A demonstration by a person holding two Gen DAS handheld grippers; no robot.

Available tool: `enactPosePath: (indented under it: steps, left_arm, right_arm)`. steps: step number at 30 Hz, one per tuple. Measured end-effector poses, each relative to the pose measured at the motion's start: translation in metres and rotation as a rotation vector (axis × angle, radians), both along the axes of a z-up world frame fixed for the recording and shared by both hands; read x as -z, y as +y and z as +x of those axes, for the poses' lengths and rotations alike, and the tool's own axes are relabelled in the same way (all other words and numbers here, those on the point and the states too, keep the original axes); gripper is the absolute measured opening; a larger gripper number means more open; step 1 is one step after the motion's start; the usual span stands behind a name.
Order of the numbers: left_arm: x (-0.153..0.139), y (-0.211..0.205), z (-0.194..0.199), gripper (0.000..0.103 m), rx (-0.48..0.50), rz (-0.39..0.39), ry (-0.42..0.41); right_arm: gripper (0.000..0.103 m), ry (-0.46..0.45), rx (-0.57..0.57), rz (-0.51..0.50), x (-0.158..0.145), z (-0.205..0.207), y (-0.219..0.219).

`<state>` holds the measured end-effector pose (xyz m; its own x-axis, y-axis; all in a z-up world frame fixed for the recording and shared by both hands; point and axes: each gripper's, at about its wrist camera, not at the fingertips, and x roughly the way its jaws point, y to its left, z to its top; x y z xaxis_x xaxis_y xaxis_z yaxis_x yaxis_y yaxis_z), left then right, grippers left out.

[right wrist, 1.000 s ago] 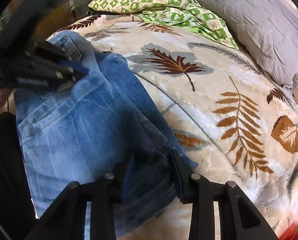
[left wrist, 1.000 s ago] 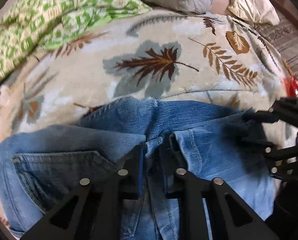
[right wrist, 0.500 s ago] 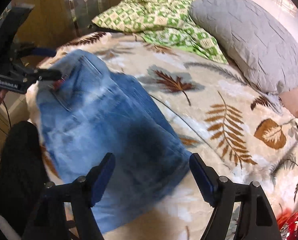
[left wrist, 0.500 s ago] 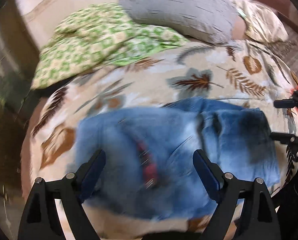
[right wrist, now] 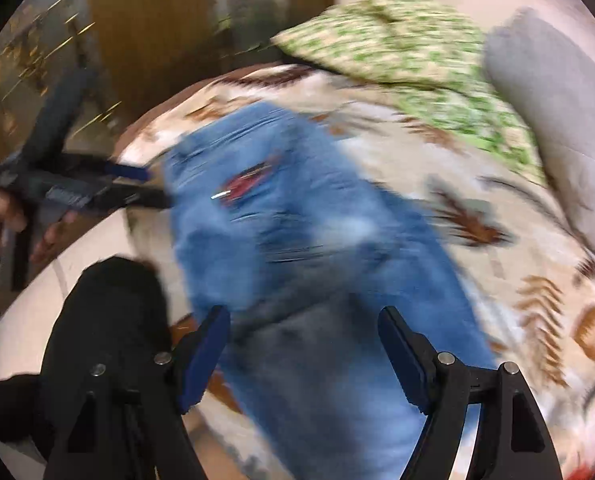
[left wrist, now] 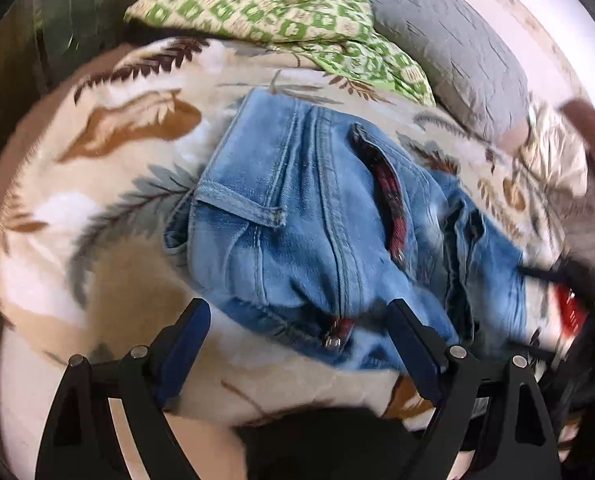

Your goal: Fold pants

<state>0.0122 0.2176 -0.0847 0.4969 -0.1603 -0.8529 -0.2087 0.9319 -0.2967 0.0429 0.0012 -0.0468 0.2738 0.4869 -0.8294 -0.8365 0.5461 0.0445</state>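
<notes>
Folded jeans [left wrist: 321,216] on leaf-print blanket [left wrist: 109,184], left hand-held gripper [left wrist: 297,340] open

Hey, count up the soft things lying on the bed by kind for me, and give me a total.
Jeans: 1
Leaf-print blanket: 1
Green-checked cloth: 1
Grey pillow: 1
Cream pillow: 1
Total: 5

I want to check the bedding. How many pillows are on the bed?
1 clear pillow: the grey pillow at the far right of the bed, beside the green checked cloth. That cloth lies bunched and may cover another one.
</notes>
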Motion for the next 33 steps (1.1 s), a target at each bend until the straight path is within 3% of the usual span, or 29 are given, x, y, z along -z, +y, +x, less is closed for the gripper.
enactPosePath:
  steps: [2,4,6,8,9,10,11,12,13,15,16,18,20,26,29,31,33]
  left_arm:
    - [0.009,0.009,0.003,0.09,-0.057,-0.072,0.022]
    - [0.027,0.024,0.006,0.102,-0.139,-0.168,0.077]
    - [0.038,0.03,0.008,0.103,-0.192,-0.237,0.074]
    - [0.036,0.027,0.011,0.103,-0.184,-0.216,0.051]
    - [0.035,0.025,0.012,0.103,-0.174,-0.204,0.042]
    - [0.036,0.022,0.016,0.101,-0.154,-0.175,0.043]
    - [0.036,0.021,0.019,0.097,-0.139,-0.158,0.047]
    - [0.036,0.021,0.021,0.084,-0.127,-0.144,0.047]
    - [0.034,0.02,0.022,0.063,-0.111,-0.125,0.051]
    - [0.03,0.023,0.023,0.031,-0.048,-0.196,0.039]
    - [0.025,0.024,0.023,0.029,-0.036,-0.2,0.033]
    - [0.014,0.016,0.021,0.028,0.003,-0.127,0.006]
    - [0.014,0.016,0.02,0.028,-0.014,-0.119,0.005]
    - [0.043,0.029,0.023,0.037,-0.047,-0.159,0.04]
    - [0.032,0.026,0.025,0.059,-0.051,-0.114,0.044]
    - [0.018,0.028,0.017,0.086,-0.103,-0.065,0.024]
    - [0.004,0.028,0.011,0.091,-0.148,0.029,-0.019]
  right_arm:
    - [0.079,0.007,-0.047,0.007,0.008,-0.008,0.019]
    - [0.079,0.001,-0.093,0.019,0.014,-0.017,0.04]
    - [0.079,-0.029,-0.113,-0.01,0.026,-0.021,0.06]
    - [0.077,0.009,-0.108,-0.045,0.041,-0.017,0.07]
    - [0.069,0.044,-0.092,-0.079,0.055,-0.013,0.075]
    - [0.068,0.049,-0.079,-0.098,0.062,-0.012,0.077]
    - [0.068,0.041,-0.074,-0.087,0.065,-0.013,0.076]
    - [0.068,0.035,-0.074,-0.083,0.065,-0.015,0.075]
    - [0.068,0.033,-0.075,-0.084,0.065,-0.016,0.075]
    - [0.068,0.034,-0.081,-0.093,0.065,-0.018,0.075]
    - [0.068,0.033,-0.085,-0.097,0.066,-0.019,0.075]
    - [0.068,0.025,-0.09,-0.102,0.065,-0.021,0.074]
    - [0.068,0.015,-0.094,-0.107,0.066,-0.021,0.074]
    - [0.068,-0.001,-0.095,-0.111,0.068,-0.022,0.071]
    - [0.069,-0.007,-0.102,-0.114,0.065,-0.02,0.071]
    - [0.069,-0.014,-0.111,-0.11,0.063,-0.023,0.07]
    - [0.069,-0.011,-0.107,-0.109,0.059,-0.022,0.07]
